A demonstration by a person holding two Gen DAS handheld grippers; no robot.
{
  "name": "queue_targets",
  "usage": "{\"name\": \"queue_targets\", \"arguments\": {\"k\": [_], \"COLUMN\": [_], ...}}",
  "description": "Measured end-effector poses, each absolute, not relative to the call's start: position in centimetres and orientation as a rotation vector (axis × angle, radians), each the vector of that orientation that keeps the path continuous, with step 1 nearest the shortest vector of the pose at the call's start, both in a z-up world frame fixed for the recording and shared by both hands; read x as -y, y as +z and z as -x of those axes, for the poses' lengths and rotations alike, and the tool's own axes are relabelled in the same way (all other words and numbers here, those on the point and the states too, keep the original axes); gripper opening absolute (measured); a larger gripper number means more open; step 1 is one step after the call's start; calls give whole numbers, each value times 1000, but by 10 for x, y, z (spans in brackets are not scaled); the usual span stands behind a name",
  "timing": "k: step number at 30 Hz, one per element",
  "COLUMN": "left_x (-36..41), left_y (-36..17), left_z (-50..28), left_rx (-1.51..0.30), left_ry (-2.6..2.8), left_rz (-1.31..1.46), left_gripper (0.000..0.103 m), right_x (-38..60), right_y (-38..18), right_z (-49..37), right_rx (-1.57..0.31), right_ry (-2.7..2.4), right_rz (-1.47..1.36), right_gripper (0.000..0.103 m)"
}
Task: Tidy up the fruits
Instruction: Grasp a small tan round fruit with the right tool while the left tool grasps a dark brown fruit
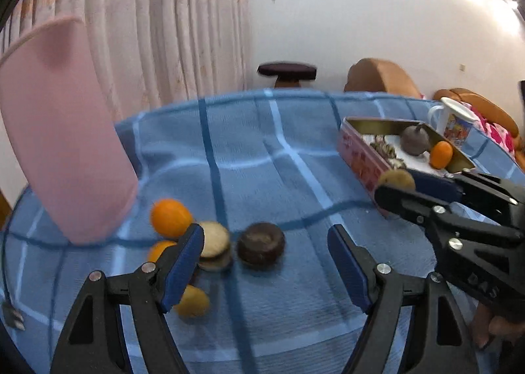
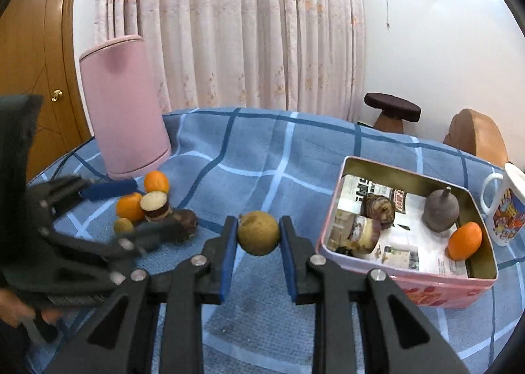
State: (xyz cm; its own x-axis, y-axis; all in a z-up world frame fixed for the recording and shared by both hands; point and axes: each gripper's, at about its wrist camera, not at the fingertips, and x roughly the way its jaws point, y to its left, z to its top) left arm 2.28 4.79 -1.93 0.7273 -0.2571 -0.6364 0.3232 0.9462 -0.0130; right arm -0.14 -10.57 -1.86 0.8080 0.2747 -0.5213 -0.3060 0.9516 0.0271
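My right gripper [image 2: 258, 236] is shut on a round brown-yellow fruit [image 2: 258, 233] and holds it above the blue cloth, left of the pink tin [image 2: 407, 288]. The tin holds an orange [image 2: 464, 240], a grey-brown pear-shaped fruit [image 2: 440, 211] and dark cut pieces [image 2: 377, 208]. My left gripper [image 1: 265, 242] is open over loose fruit: a dark brown round one [image 1: 261, 244] between the fingers, a cut pale-faced piece [image 1: 214, 240], two oranges [image 1: 170, 218] and a small yellow fruit [image 1: 193, 301]. The right gripper [image 1: 393, 185] with its fruit also shows in the left wrist view, at the tin [image 1: 361, 160].
A tall pink cylinder [image 2: 126, 108] stands at the back left of the checked blue tablecloth [image 2: 262, 151]. A printed white mug [image 2: 507, 206] stands right of the tin. A dark stool [image 2: 392, 108] and brown chairs [image 2: 475, 134] lie beyond the table's far edge.
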Motion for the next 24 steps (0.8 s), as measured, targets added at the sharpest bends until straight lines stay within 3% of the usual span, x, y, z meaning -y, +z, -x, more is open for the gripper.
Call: {"name": "queue_targets", "arguments": {"k": [2, 12, 17, 24], "left_x": [-45, -25, -32, -33], "left_y": [-26, -29, -50, -43], "left_z": [-30, -16, -42, -58], "left_rx": [-746, -761, -875, -870], "left_ry": [-285, -175, -112, -99], "left_rz": [-51, 21, 66, 87], "left_gripper": [64, 62, 62, 61], "right_x": [108, 123, 130, 128], "right_y": [-17, -13, -9, -7], "right_z": [1, -1, 0, 3], "right_rx": [-545, -525, -521, -515], "right_ry": [314, 308, 315, 322], "right_rz": [59, 27, 1, 13], "right_gripper": [28, 28, 28, 28]}}
